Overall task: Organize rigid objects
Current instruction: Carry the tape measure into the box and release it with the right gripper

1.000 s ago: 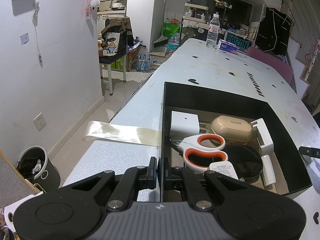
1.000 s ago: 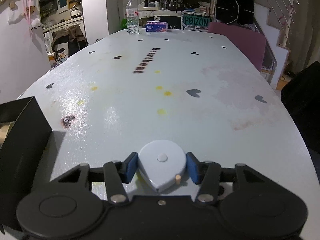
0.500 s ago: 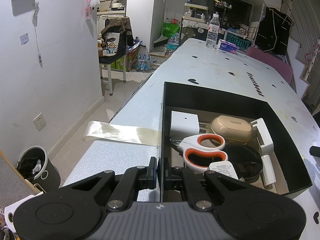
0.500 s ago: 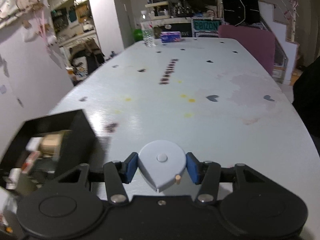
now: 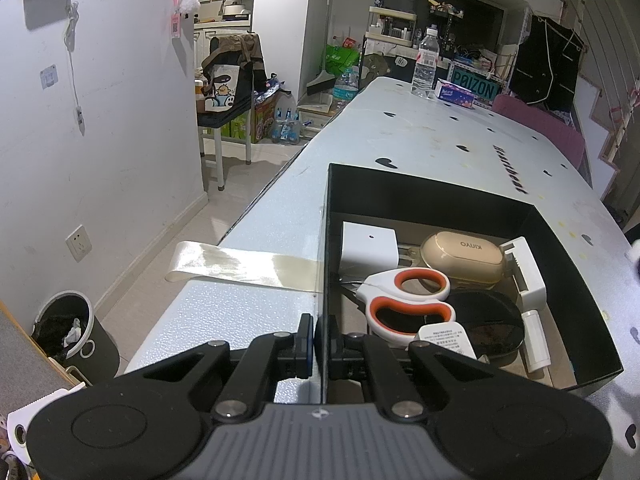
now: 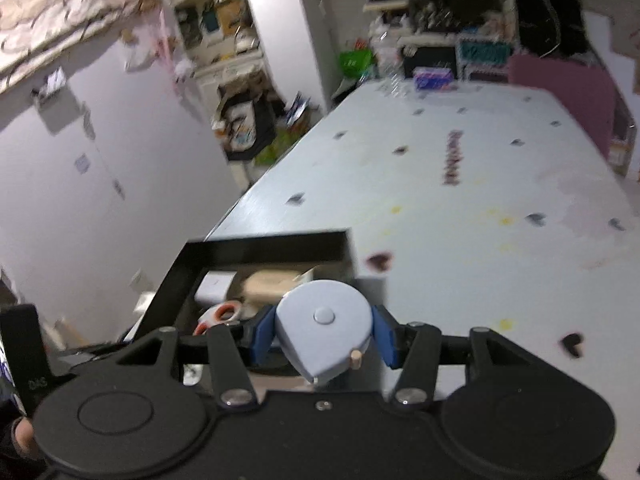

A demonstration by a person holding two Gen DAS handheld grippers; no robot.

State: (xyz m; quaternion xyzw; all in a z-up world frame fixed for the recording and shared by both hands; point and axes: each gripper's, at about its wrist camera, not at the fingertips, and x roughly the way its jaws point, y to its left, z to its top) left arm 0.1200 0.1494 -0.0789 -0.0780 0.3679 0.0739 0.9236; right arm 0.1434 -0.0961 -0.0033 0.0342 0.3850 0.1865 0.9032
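The left gripper (image 5: 319, 336) is clamped on the near left wall of the black box (image 5: 440, 196), which sits on the table (image 5: 440, 136). Inside lie scissors (image 5: 408, 304), a white cube (image 5: 368, 246), a beige case (image 5: 462, 256), a black disc (image 5: 488, 324), a charger (image 5: 446, 340) and 1 white clip (image 5: 526, 272). The right gripper (image 6: 324, 338) grips a pale blue tape measure (image 6: 324, 332) above the box's right edge.

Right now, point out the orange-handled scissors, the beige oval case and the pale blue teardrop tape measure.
orange-handled white scissors (image 5: 408, 304), left wrist view, between the handle loops.
beige oval case (image 5: 464, 258), left wrist view, lid top.
pale blue teardrop tape measure (image 6: 324, 334), right wrist view, flat face below its button.
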